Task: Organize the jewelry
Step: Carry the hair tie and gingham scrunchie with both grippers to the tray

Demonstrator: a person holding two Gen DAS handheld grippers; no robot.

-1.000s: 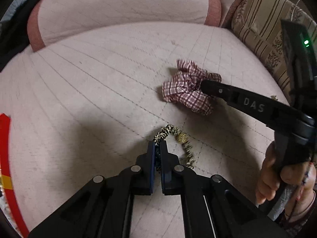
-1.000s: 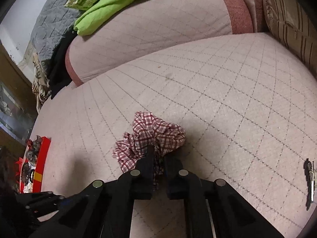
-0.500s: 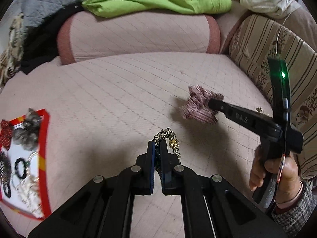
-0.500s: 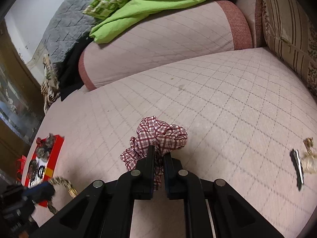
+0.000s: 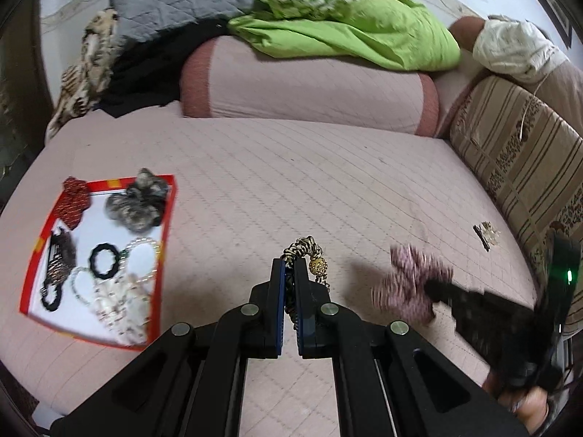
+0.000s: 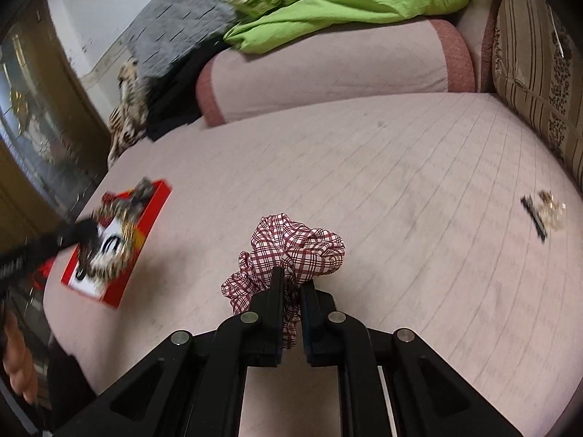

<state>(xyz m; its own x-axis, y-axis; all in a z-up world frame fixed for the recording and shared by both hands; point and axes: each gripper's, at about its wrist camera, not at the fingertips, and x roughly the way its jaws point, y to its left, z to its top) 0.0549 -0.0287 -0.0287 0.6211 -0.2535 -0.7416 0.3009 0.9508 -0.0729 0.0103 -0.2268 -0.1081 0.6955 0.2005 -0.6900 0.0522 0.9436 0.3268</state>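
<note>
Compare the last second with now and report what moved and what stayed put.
Both grippers rose off the pink quilted mattress, each lifting its catch: the left gripper carries the striped braided hair tie with a gold bead, the right gripper the red plaid scrunchie. The red-rimmed tray came into view at left. Both grips stayed shut; the black hair clip never moved.

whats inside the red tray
The red tray holds a grey scrunchie, a red one, a black hair tie and pearl strands. Anything beneath the pile is hidden.
</note>
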